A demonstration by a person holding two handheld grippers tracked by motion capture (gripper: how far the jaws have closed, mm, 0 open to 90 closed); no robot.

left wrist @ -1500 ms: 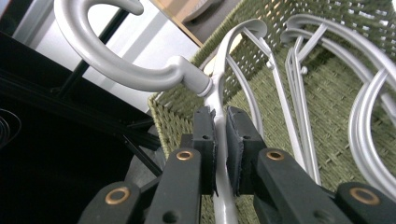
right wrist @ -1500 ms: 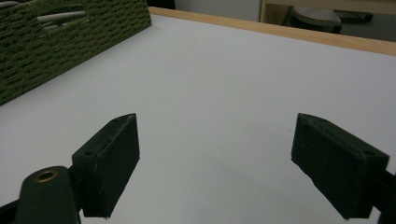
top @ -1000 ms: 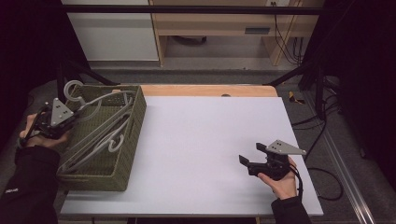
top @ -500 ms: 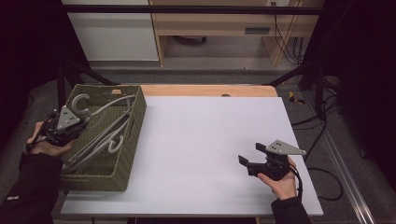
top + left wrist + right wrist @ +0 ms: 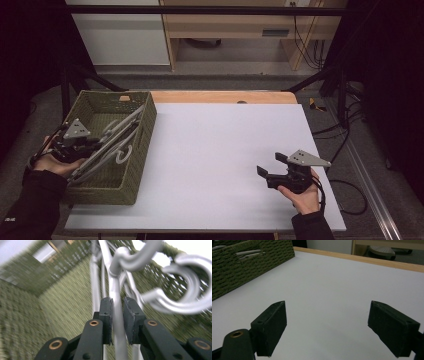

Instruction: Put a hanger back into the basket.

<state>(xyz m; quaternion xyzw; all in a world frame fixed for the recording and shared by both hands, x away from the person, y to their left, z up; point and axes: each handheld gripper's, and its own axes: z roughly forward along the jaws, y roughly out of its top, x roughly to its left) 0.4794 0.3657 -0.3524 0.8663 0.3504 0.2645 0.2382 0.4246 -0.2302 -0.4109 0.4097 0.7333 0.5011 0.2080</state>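
Observation:
Several pale grey clothes hangers (image 5: 111, 137) lie slantwise in a woven green basket (image 5: 145, 145) at the table's left. My left gripper (image 5: 94, 146) reaches in over the basket's left rim. In the left gripper view its jaws (image 5: 117, 307) hold the straight bar of one hanger (image 5: 117, 287), and curved hooks (image 5: 190, 290) show just beyond. These jaws have just been opening slightly, with the bar still between the pads. My right gripper (image 5: 268, 164) rests on the white table (image 5: 225, 145) at the near right. It stands open (image 5: 327, 327) with nothing between its fingers.
The basket's woven side (image 5: 249, 262) shows at the far left of the right gripper view, across the bare white tabletop (image 5: 332, 285). A wooden strip (image 5: 220, 96) runs along the table's far edge. Cables (image 5: 350, 195) hang off the right side.
My left hand has moved toward the near side and deeper into the basket, taking the hanger with it. The hook that stuck out over the far left rim has come down. The right hand has kept still.

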